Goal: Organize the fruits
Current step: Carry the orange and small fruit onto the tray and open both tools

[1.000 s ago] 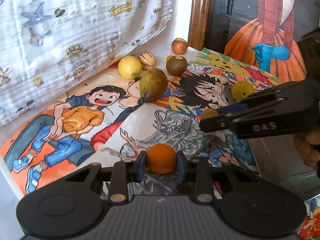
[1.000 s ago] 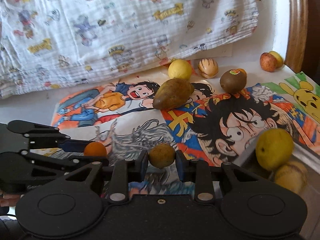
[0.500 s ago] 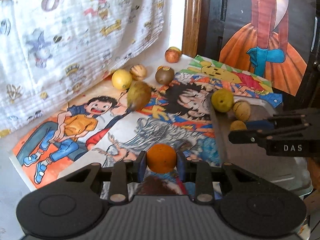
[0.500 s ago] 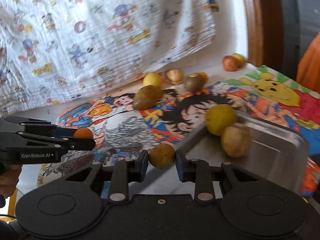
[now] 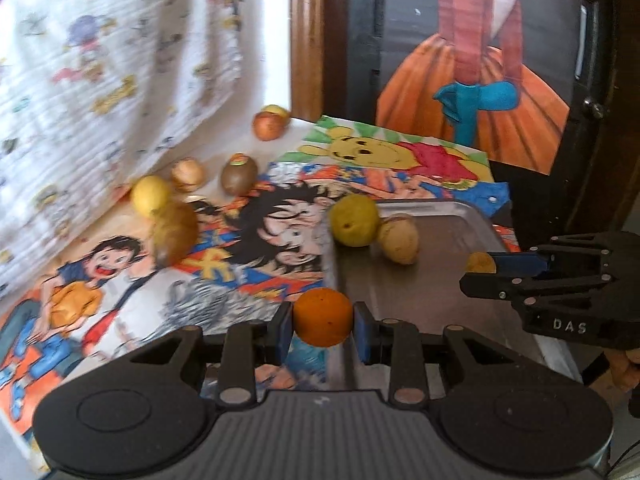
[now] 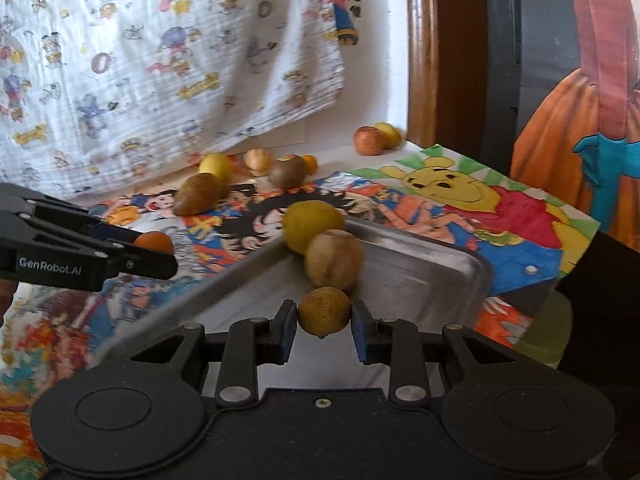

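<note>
My left gripper is shut on a small orange fruit, held above the left rim of the metal tray. My right gripper is shut on a small brown-yellow fruit, held over the tray. A yellow-green fruit and a tan fruit lie in the tray's far corner. In the left wrist view the right gripper hovers over the tray's right side. In the right wrist view the left gripper is at left with the orange fruit.
On the cartoon mat lie a brown pear-shaped fruit, a lemon, a kiwi, a tan fruit and two small apples. A printed cloth hangs behind. A wooden frame stands at the back.
Both grippers moved right with their fruits. The right gripper is now well over the tray and the left gripper has reached the tray's left rim.
</note>
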### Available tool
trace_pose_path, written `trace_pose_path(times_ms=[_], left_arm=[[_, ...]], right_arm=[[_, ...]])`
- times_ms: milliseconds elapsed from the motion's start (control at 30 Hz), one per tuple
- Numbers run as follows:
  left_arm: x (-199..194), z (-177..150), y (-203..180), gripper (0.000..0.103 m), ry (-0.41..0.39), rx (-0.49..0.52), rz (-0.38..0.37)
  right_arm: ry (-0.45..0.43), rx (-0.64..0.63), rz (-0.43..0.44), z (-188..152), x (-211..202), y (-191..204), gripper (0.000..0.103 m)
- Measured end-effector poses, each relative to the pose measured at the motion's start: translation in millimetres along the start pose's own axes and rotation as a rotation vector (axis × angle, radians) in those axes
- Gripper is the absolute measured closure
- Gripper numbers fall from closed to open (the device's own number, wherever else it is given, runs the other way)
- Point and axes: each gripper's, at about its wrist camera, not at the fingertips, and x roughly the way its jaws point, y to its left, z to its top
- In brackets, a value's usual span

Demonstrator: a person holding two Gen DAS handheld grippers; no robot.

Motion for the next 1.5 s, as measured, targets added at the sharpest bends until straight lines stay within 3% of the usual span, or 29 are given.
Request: trace_pose_path(times_ms=[233, 700, 1267, 1500], left_arm=[[35, 6, -18, 0.069, -0.001, 0.042, -0.063], [85, 14, -25, 0.069, -0.003, 0.092, -0.073], [92, 14, -16, 0.067, 0.032, 0.028, -0.112], [86, 15, -8, 0.066, 0.057, -0.031, -0.140]], right_arm=[[-0.031, -0.009, -0.047, -10, 10, -17, 0.072], [-0.046, -0.004, -0.094, -9, 38, -38, 0.071], [-0.029, -0.007, -0.101, -10, 41, -31, 0.070], [-0.036, 0.013, -0.110, -5, 28, -29, 0.057]])
